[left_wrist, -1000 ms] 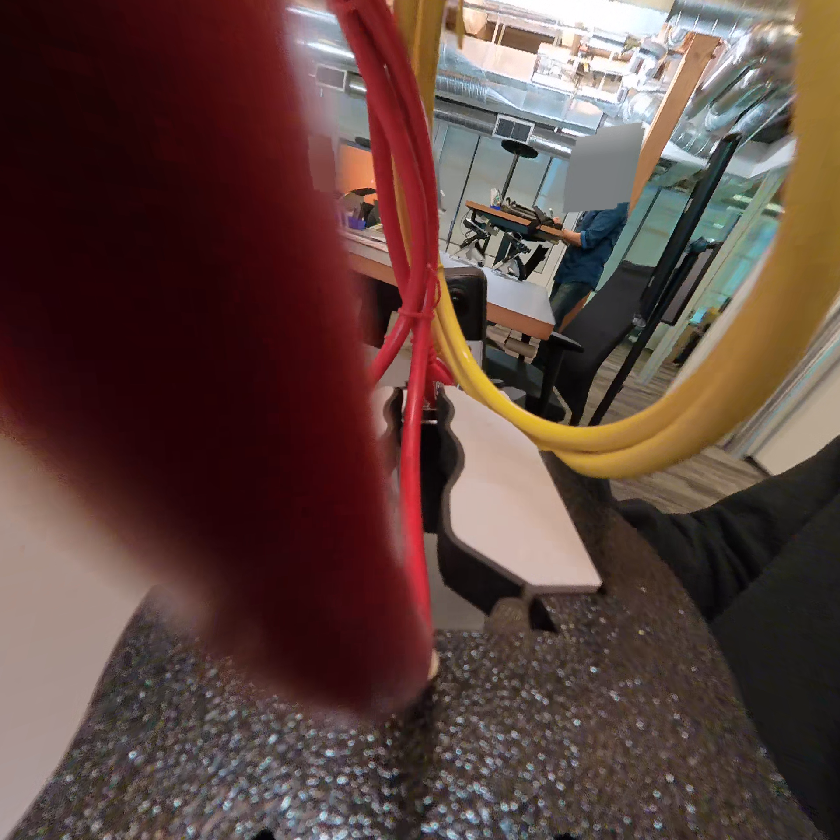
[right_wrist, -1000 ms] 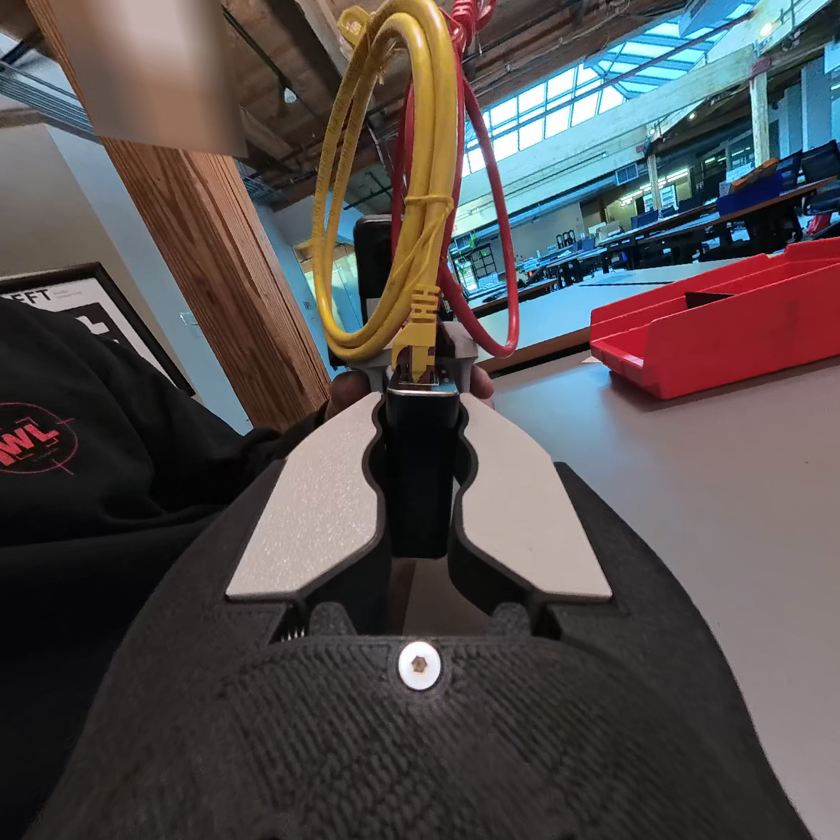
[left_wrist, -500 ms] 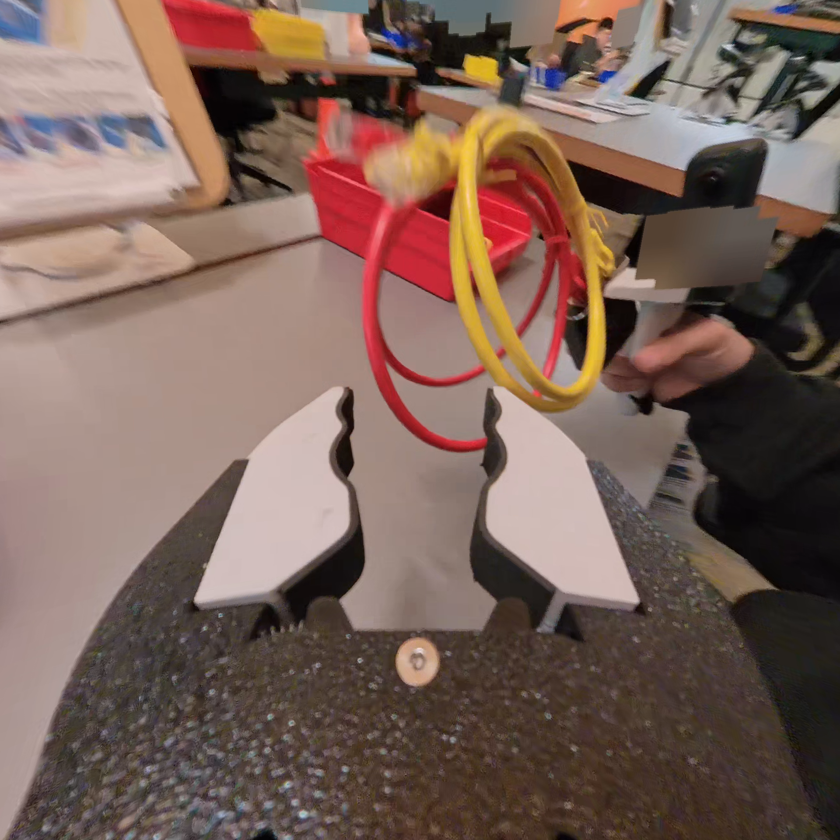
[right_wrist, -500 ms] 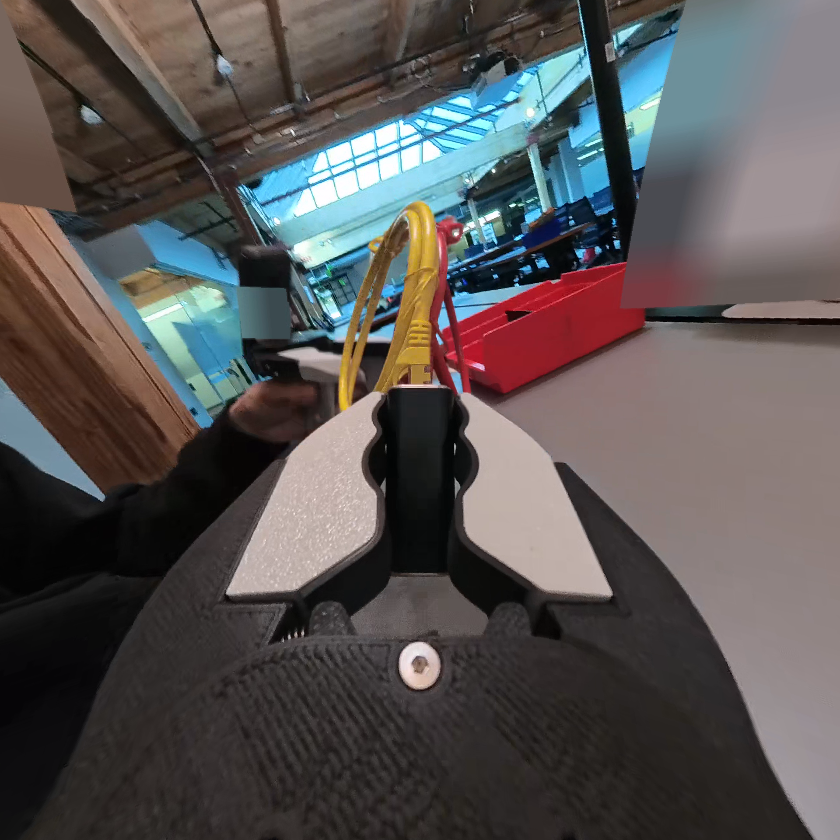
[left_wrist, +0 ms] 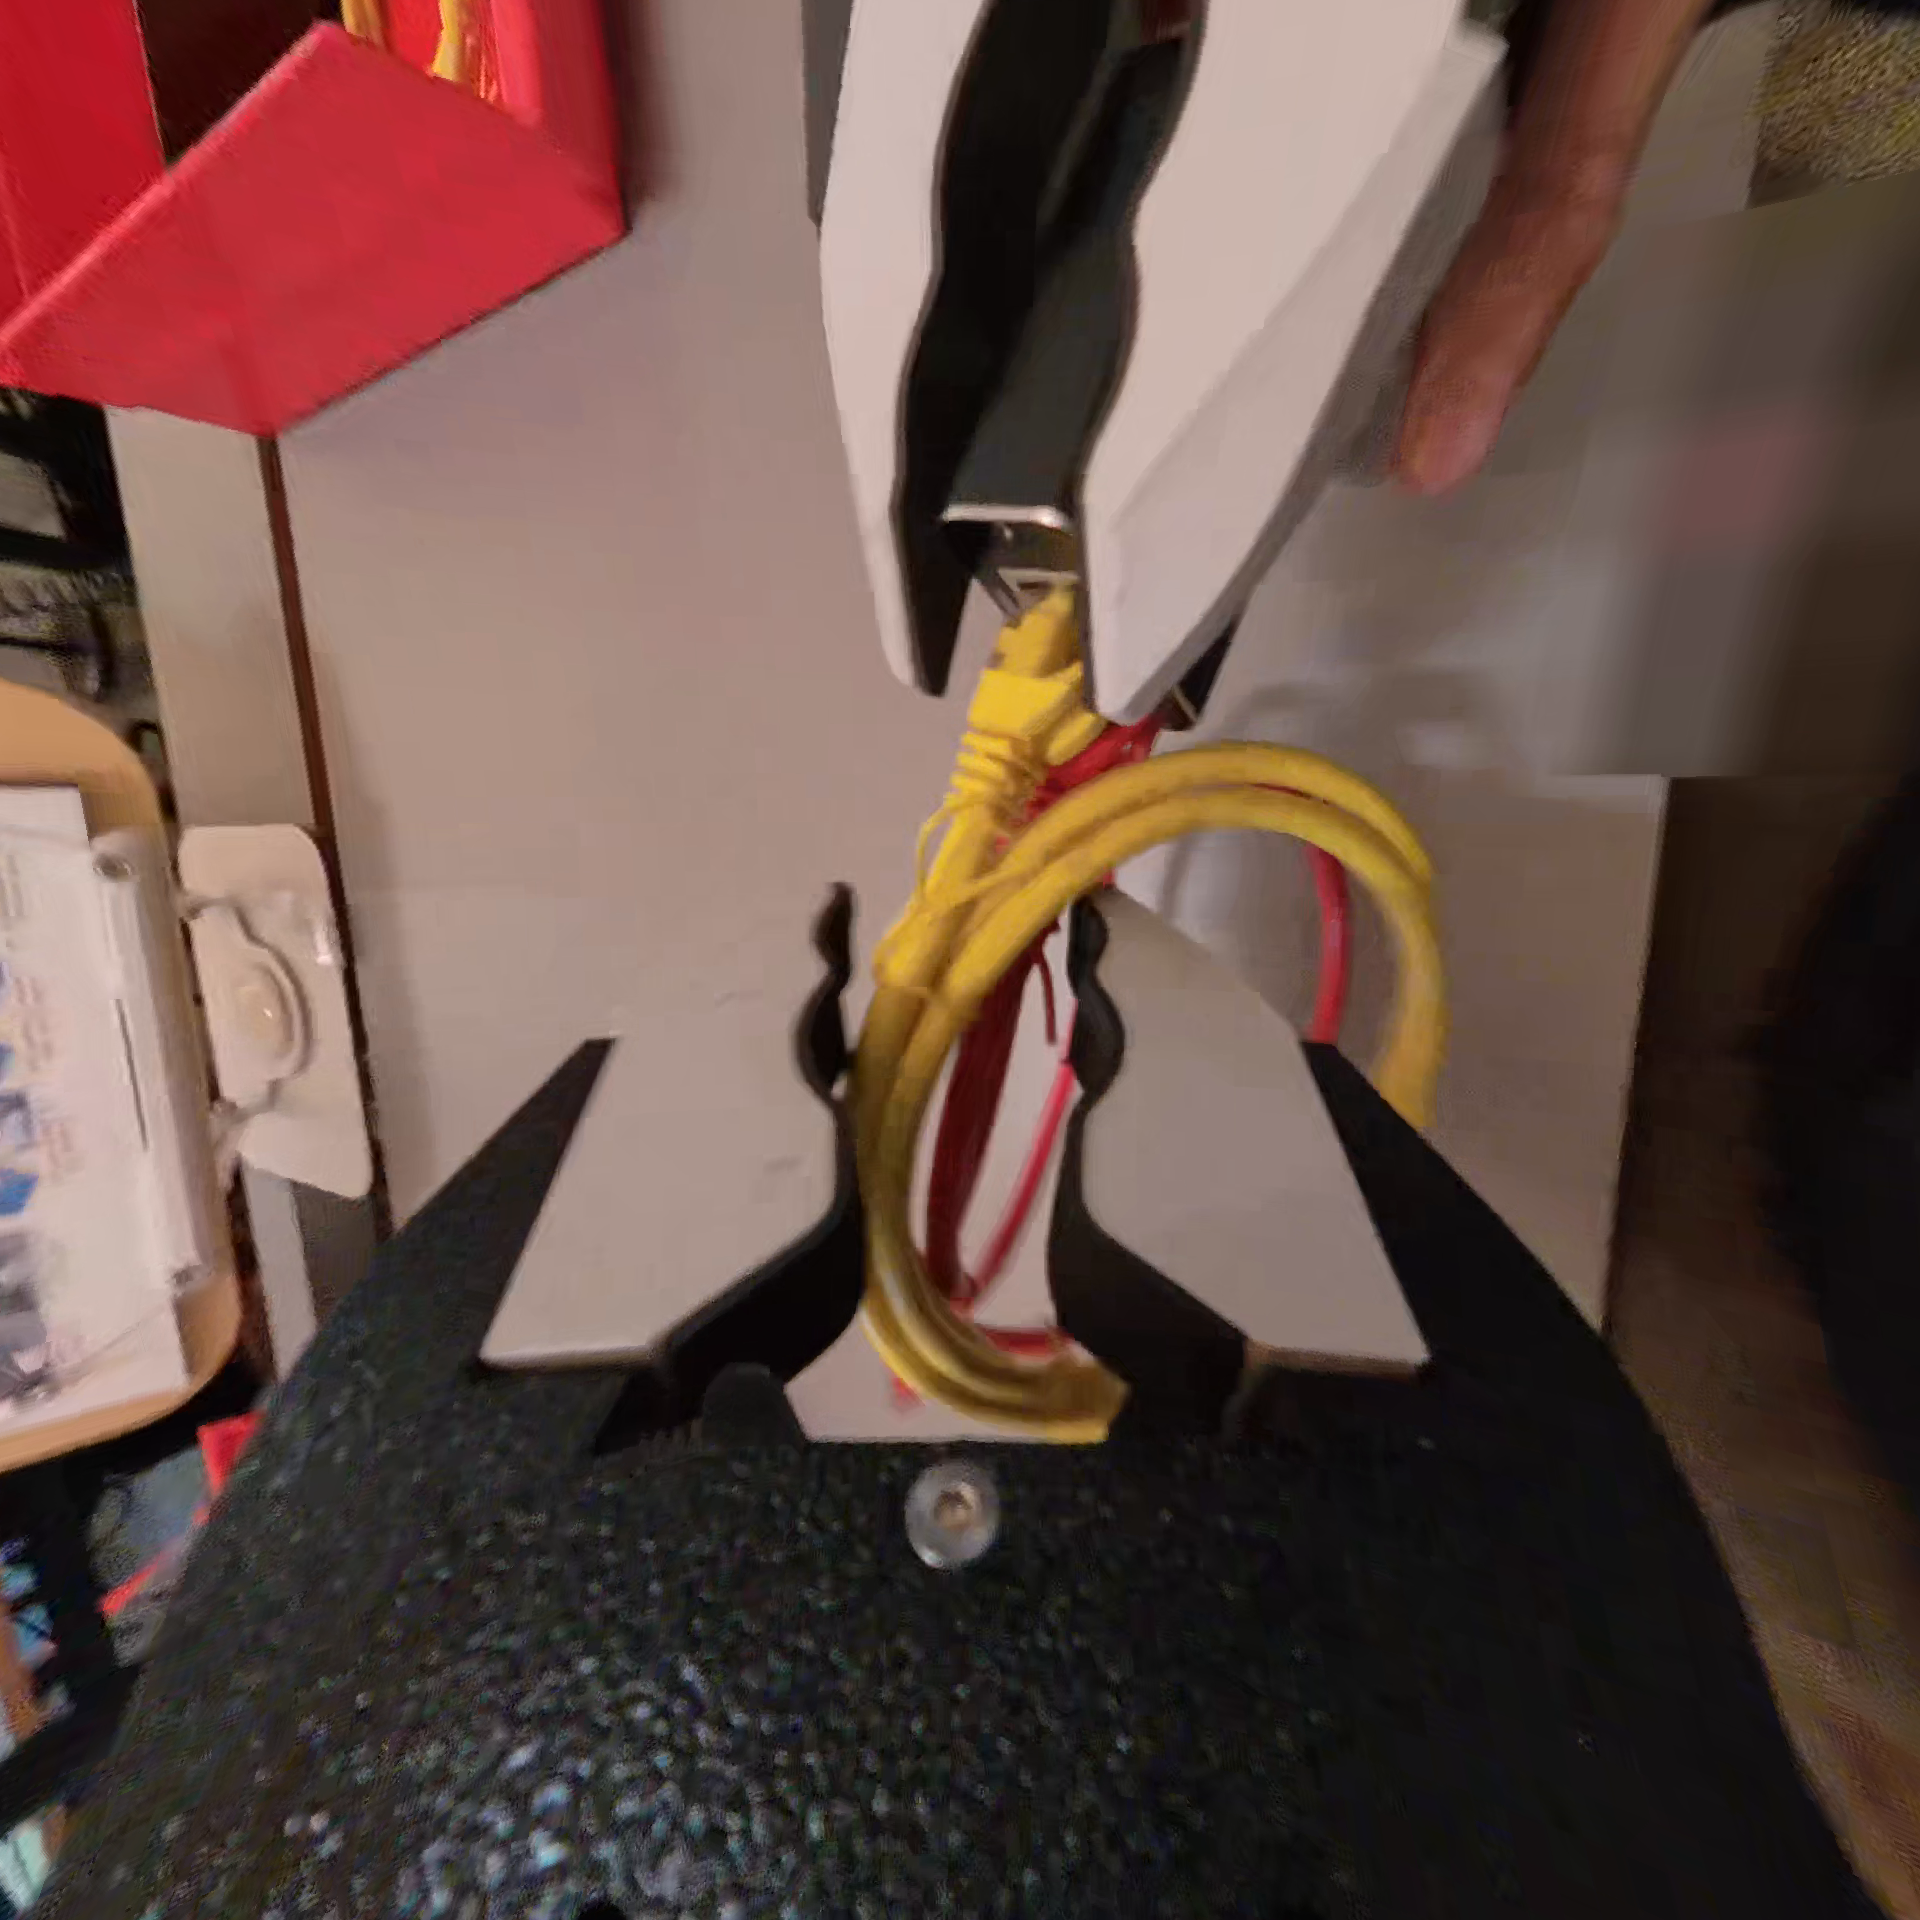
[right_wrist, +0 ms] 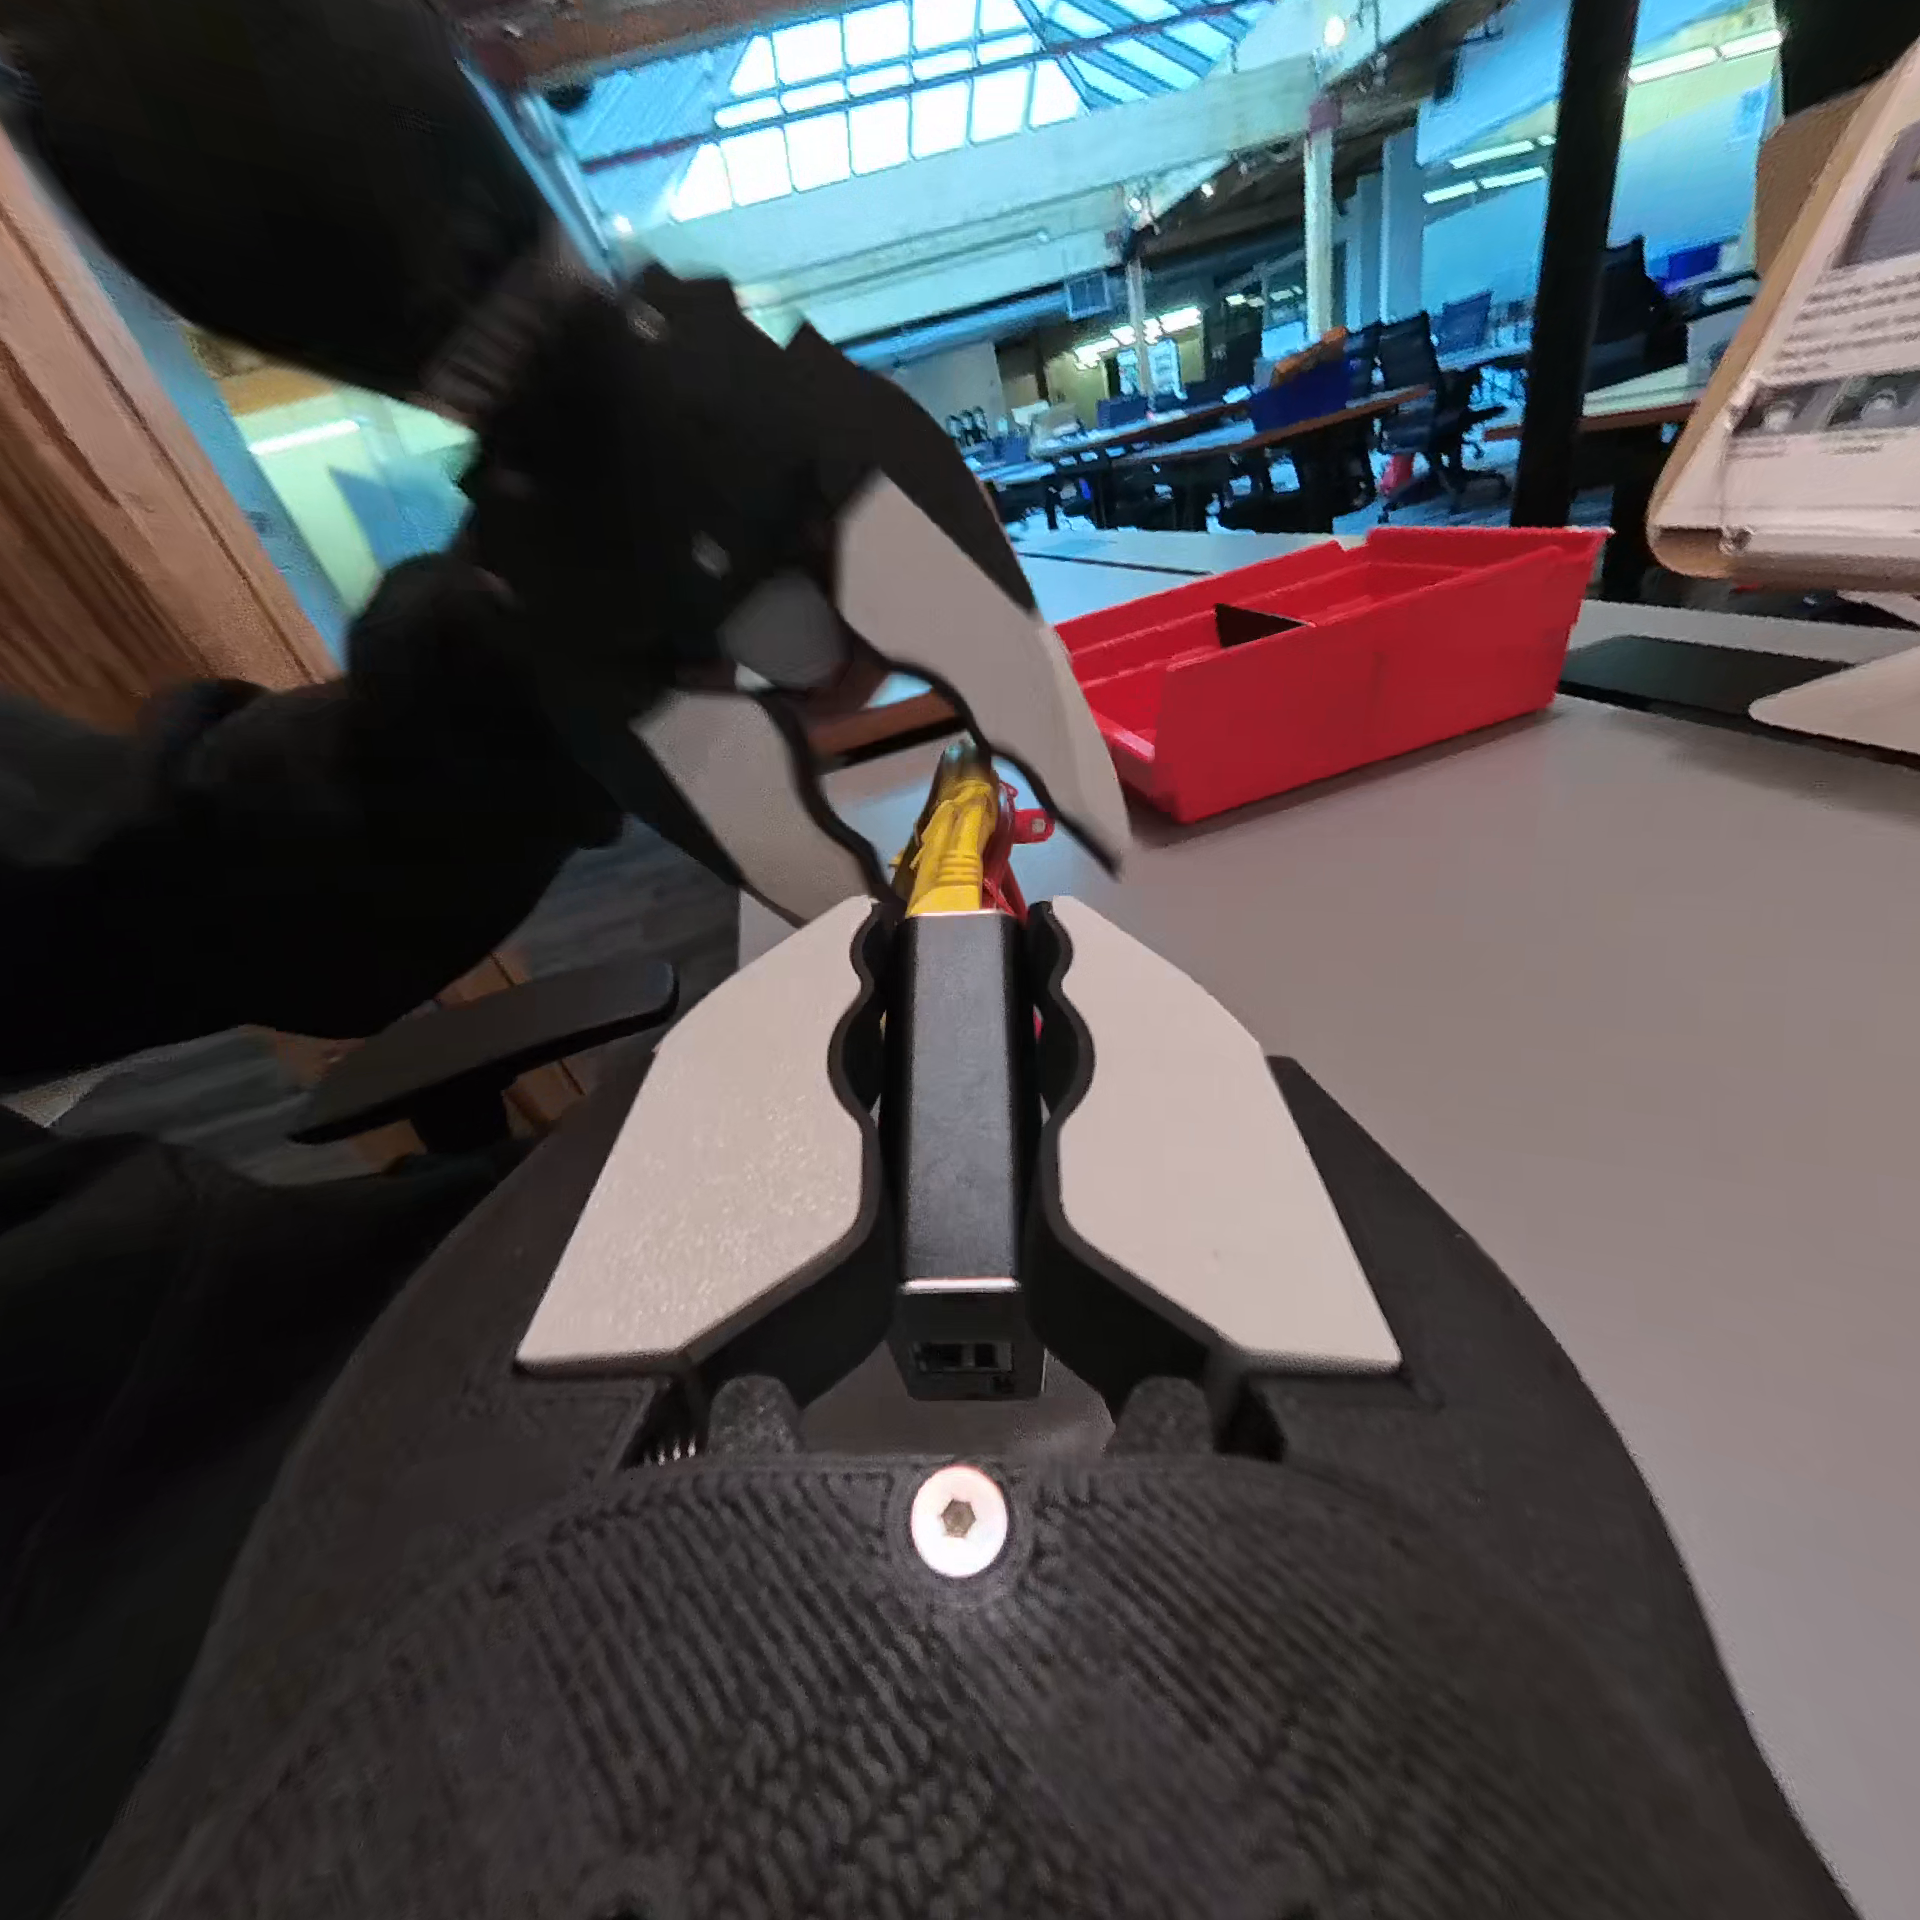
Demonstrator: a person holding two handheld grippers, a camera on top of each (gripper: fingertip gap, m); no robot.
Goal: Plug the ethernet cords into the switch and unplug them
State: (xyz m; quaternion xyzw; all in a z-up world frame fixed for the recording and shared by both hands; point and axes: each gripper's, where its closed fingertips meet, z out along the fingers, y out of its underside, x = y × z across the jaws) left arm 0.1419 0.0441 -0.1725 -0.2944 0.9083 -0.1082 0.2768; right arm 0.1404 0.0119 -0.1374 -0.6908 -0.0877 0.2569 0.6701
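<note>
Your right gripper (right_wrist: 956, 914) is clamped on the switch (right_wrist: 958, 1122), a slim black box that lies lengthwise between its fingers, with an empty port facing back toward the camera. At the far end of the switch the yellow cord (right_wrist: 951, 831) is plugged in, and a red cord (right_wrist: 1013, 831) shows just beside it; from the right wrist view you cannot tell whether the red one is seated.

In the left wrist view your right gripper (left_wrist: 1013, 665) comes in from the top, your hand (left_wrist: 1507, 260) wrapped round its side, with the switch (left_wrist: 1023, 416) pinched between its white fingers and the yellow plug (left_wrist: 1029, 686) in the lower end. The yellow cord (left_wrist: 1195, 821) and the red cord (left_wrist: 1330, 935) hang from there in bundled loops.

Your left gripper (left_wrist: 961, 914) is open at a middling width, and the loops pass down through the gap between its fingers without being squeezed. The yellow coil runs close along the left finger (left_wrist: 717, 1174).

All this is held above the grey table (right_wrist: 1507, 987). A red bin (right_wrist: 1351, 665) sits farther back on it, well apart from both grippers.
</note>
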